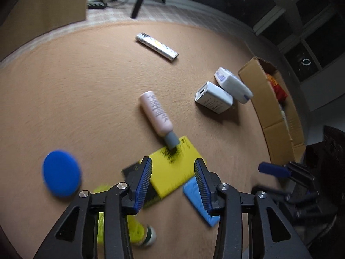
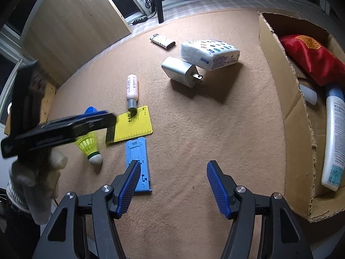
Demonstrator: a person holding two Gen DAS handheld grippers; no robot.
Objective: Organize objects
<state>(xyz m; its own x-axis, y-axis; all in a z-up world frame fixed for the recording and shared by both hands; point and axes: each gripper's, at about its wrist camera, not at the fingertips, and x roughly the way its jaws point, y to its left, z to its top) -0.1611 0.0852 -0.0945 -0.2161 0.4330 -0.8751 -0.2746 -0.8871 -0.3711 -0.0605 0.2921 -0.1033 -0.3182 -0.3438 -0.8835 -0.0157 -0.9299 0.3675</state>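
My left gripper (image 1: 172,168) is open and empty, hovering over a yellow card (image 1: 172,168) on the tan carpet; it also shows in the right wrist view (image 2: 134,125). A pink bottle (image 1: 156,114) lies with its grey cap on the card. A blue plastic stand (image 1: 199,196) lies right of the card, a yellow shuttlecock (image 2: 88,145) and a blue disc (image 1: 61,172) to its left. My right gripper (image 2: 172,170) is open and empty above bare carpet, right of the blue stand (image 2: 138,164). A white charger (image 2: 181,71), a tissue pack (image 2: 210,52) and a lighter (image 2: 162,41) lie farther off.
An open cardboard box (image 2: 278,69) stands at the right, holding a red pouch (image 2: 312,58) and a white bottle (image 2: 334,140). A wooden panel (image 2: 71,26) stands at the back left. Chair legs (image 2: 158,0) and cables sit beyond the carpet.
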